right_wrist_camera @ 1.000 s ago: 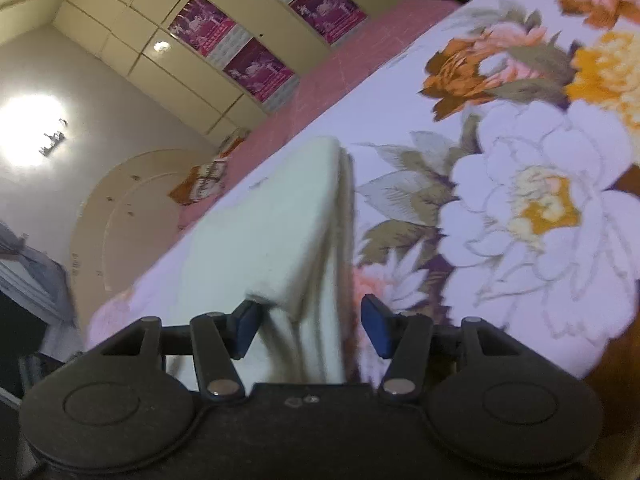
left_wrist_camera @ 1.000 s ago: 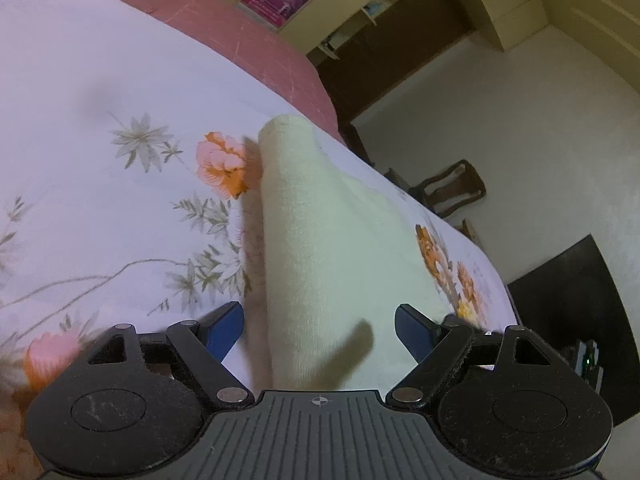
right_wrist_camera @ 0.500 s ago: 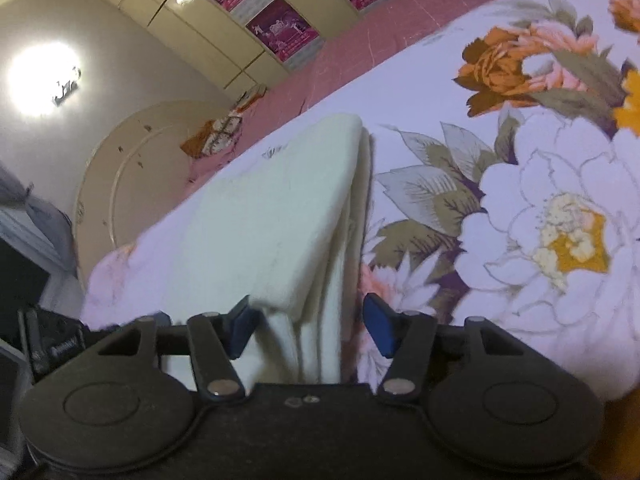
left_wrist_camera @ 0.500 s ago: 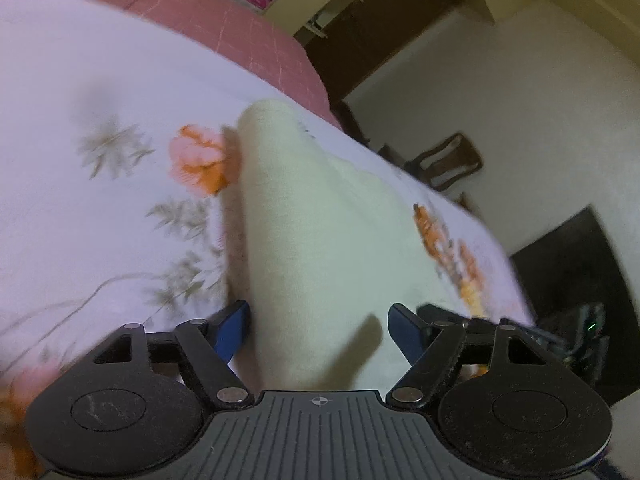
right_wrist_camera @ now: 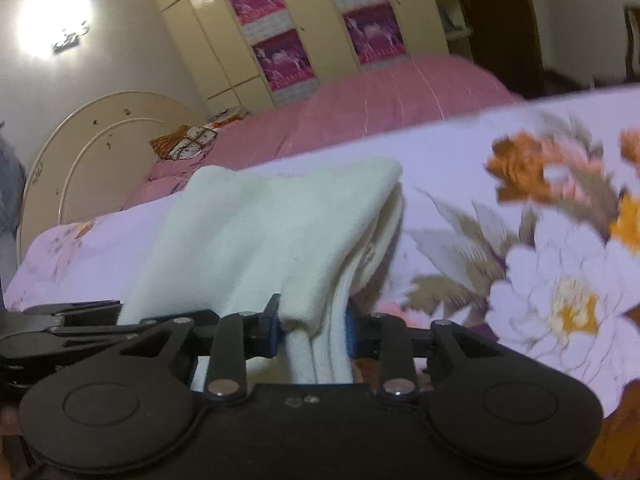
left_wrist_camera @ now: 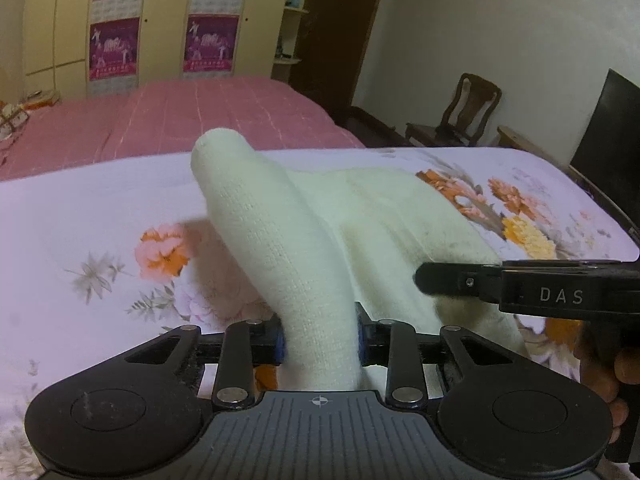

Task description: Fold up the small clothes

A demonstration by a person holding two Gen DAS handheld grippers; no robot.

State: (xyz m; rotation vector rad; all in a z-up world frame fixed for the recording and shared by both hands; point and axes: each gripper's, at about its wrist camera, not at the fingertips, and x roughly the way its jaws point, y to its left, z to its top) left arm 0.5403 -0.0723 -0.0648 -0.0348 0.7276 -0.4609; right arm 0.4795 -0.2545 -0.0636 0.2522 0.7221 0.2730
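A cream knitted garment [left_wrist_camera: 304, 240] lies folded in layers on the floral bedsheet [left_wrist_camera: 100, 216]. My left gripper [left_wrist_camera: 320, 338] is shut on the near edge of its left side, which rises as a ridge away from me. My right gripper [right_wrist_camera: 310, 330] is shut on the stacked layers at the near edge of its right side [right_wrist_camera: 272, 236]. The right gripper's body shows at the right of the left wrist view [left_wrist_camera: 520, 284]. The left gripper's body shows at the lower left of the right wrist view [right_wrist_camera: 60, 328].
A pink quilt [left_wrist_camera: 160, 116] covers the far part of the bed. A wardrobe with pink posters [left_wrist_camera: 164, 20] stands behind. A wooden chair [left_wrist_camera: 472, 108] and a dark screen [left_wrist_camera: 608, 136] stand beyond the bed's right edge. A round headboard [right_wrist_camera: 92, 140] is at the left.
Both grippers have closed from open onto the garment's near edge. Both cameras have tilted to a more level look across the bed.
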